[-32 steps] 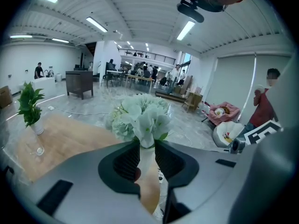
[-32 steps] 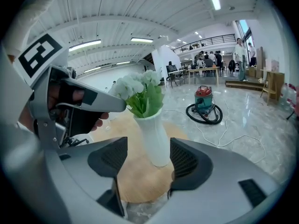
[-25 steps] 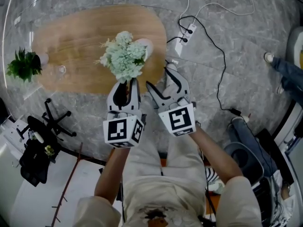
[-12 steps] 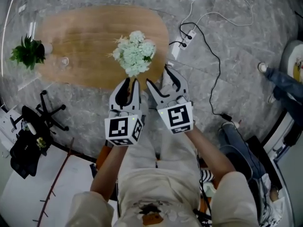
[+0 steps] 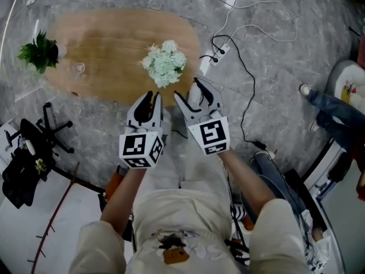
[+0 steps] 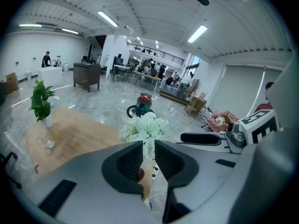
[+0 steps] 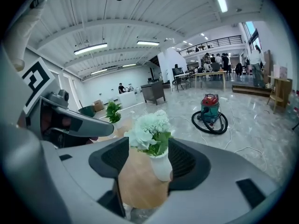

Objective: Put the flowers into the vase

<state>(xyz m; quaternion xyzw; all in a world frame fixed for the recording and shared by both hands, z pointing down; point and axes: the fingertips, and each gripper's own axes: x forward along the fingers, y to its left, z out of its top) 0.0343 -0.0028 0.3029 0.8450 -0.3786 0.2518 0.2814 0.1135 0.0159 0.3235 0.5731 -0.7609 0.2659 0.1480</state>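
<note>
I am holding the left gripper (image 5: 153, 96), jaws narrowly parted, and the right gripper (image 5: 187, 89), jaws spread wide, both empty, since the flowers (image 5: 165, 63) are standing in the white vase (image 7: 161, 164) at twelve o'clock on the bench (image 5: 102, 44).

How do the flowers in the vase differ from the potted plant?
The flowers are pale, rounded blooms; the potted plant has dark green, pointed leaves. The flowers stand near the right end of the table, the potted plant at its left end. Both stand upright on it.
</note>
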